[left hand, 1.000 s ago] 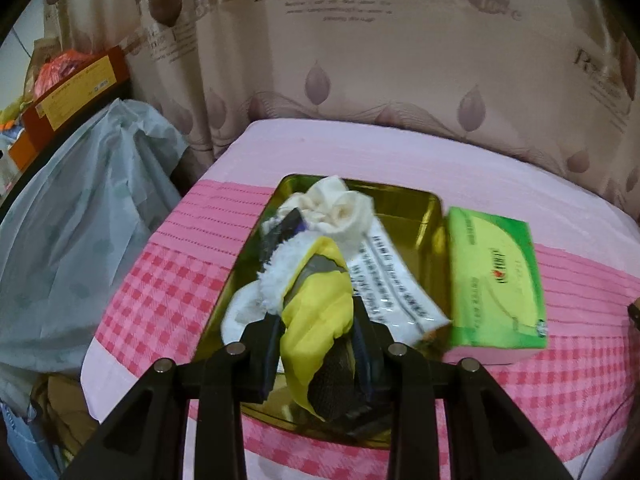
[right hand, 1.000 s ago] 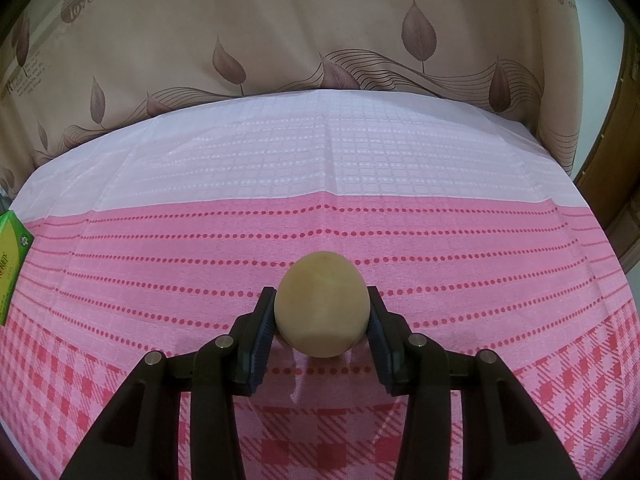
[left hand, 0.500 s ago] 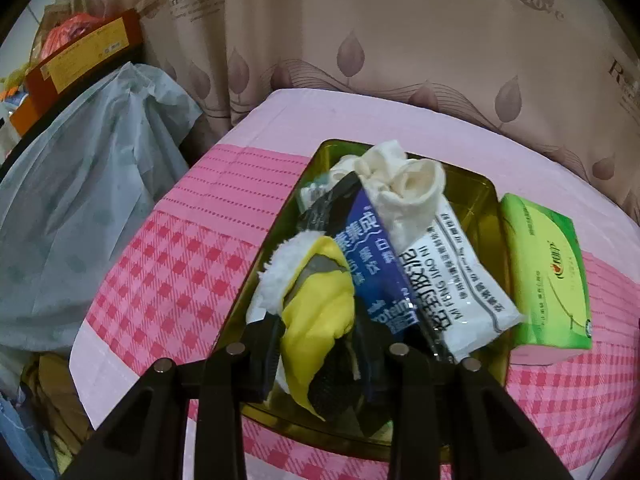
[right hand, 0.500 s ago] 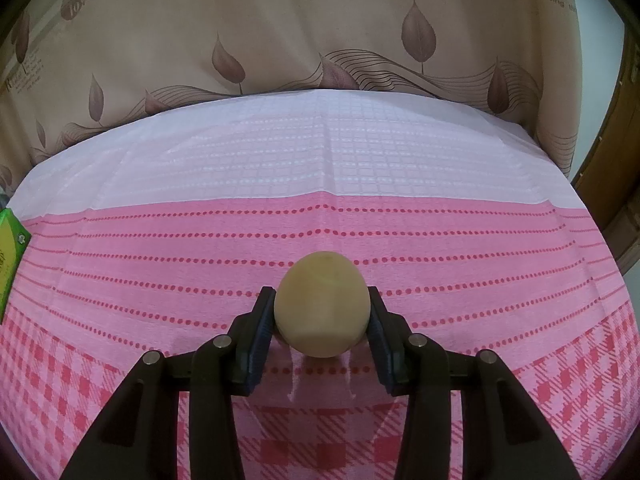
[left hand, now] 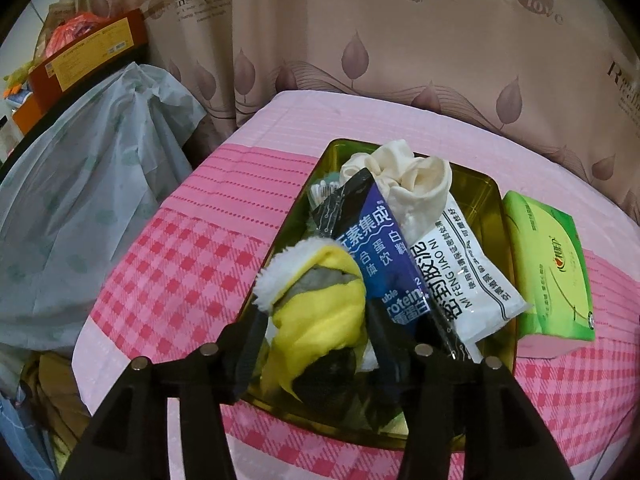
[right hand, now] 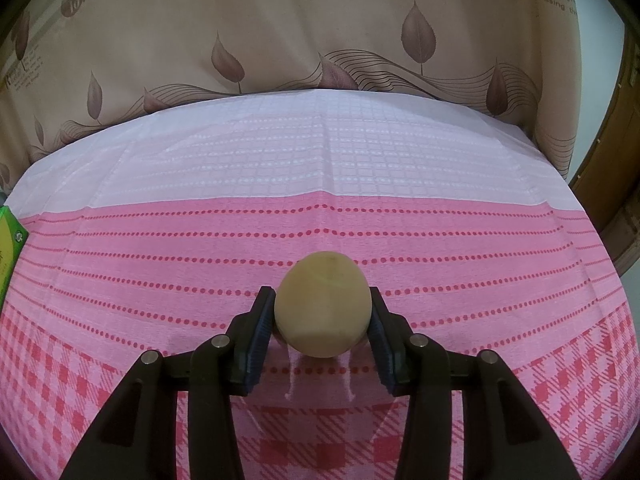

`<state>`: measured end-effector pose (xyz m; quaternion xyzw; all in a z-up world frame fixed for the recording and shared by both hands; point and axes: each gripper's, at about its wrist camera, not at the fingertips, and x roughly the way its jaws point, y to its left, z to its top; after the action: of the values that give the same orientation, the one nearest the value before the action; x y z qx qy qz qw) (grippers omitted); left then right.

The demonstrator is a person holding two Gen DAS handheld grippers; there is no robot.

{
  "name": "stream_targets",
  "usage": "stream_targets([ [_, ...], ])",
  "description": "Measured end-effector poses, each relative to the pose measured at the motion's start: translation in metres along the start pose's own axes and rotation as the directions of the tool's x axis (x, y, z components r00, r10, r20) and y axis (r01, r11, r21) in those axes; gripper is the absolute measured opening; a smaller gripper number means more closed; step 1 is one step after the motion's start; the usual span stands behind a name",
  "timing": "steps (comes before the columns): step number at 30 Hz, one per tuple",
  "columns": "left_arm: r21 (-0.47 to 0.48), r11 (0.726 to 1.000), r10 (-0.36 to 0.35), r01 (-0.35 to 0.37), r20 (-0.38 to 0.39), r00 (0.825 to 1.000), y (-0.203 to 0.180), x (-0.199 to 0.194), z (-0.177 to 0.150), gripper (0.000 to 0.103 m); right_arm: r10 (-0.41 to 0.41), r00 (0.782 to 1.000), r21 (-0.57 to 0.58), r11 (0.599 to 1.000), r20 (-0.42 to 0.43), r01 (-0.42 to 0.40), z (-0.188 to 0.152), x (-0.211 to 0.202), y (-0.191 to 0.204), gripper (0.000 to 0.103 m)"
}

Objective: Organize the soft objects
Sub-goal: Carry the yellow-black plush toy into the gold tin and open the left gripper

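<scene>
On my left camera, much is hidden. The near end of the olive tray [left hand: 494,216] is covered by my own left gripper [left hand: 316,340], and I cannot see the tray floor under the heap. The yellow cloth bundle [left hand: 320,316], with its grey band and white fleecy edge, sits between the two fingers at the tray's near end; its lower part runs into something dark that I cannot make out. The jaws are opening: a gap shows beside the left finger, while the right finger lies close against the bundle, so I read no squeeze on it. Just to its right a dark blue packet [left hand: 384,256] leans up out of the tray, its bottom hidden behind the right finger. Beside that lies a white packet [left hand: 464,280], and a cream cloth [left hand: 412,176] is bunched at the tray's far end. A green tissue pack [left hand: 548,272] rests on the pink checked cloth [left hand: 168,272] just outside the tray's right wall. At far left, a pale plastic bag [left hand: 88,200] is cut off by the frame.

On my right camera, the right gripper [right hand: 322,316] is closed on a tan egg-shaped ball [right hand: 322,308], both pads pressed to its sides. Its underside is hidden, so I cannot tell whether it touches the cloth. A sliver of the tissue pack shows at the left edge.
</scene>
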<state>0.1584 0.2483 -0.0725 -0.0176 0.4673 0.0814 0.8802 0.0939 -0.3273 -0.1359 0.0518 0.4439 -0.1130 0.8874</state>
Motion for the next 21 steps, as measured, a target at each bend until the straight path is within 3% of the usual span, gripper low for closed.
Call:
stream_targets([
  [10, -0.005, 1.0, 0.004, -0.004, 0.027, 1.0, 0.004, -0.017, -0.006, 0.055, -0.005, 1.0, 0.0, 1.0, 0.0, 0.005, 0.0, 0.0, 0.0, 0.043],
  [21, 0.079, 0.995, 0.039, -0.054, 0.18, 0.983, -0.006, -0.069, -0.026, 0.055, -0.004, 1.0, 0.002, 1.0, 0.0, 0.004, 0.0, 0.0, 0.0, 0.043],
])
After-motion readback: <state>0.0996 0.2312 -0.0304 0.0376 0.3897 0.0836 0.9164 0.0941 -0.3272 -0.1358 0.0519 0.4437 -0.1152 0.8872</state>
